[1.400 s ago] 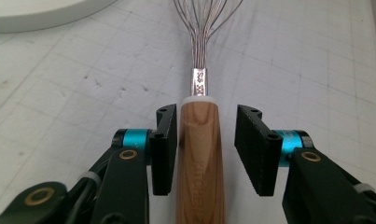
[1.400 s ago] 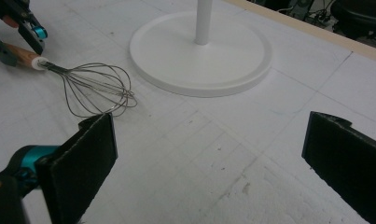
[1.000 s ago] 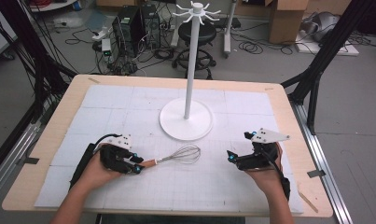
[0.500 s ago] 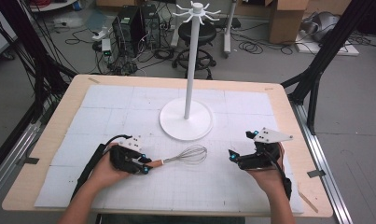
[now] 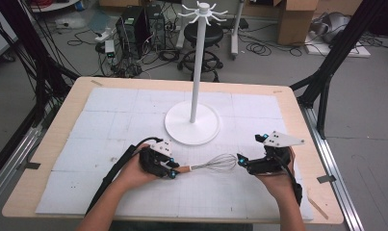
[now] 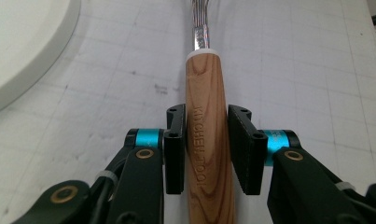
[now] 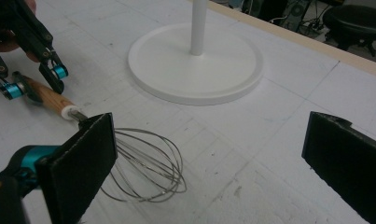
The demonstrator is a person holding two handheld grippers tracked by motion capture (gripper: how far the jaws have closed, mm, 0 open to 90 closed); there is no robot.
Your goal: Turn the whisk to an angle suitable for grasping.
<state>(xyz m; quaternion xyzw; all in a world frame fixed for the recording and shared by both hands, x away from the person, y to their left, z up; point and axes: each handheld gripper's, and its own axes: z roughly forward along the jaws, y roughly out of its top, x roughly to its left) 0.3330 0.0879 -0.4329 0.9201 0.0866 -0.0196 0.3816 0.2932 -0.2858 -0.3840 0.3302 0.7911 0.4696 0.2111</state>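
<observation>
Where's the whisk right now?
In the high view the whisk lies on the white mat, in front of the stand's round base, between the two grippers: its wooden handle sits in the left gripper, its wire head points toward the open right gripper.

The high view looks forward and down over the table [image 5: 297, 103]. Both gripper views sit close, low along their jaws, sharing the whisk [image 6: 209, 140] and, toward eleven o'clock, the stand's white base [image 7: 195, 65].

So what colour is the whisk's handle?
The whisk handle is light brown wood with darker grain, clearest in the left gripper view.
</observation>
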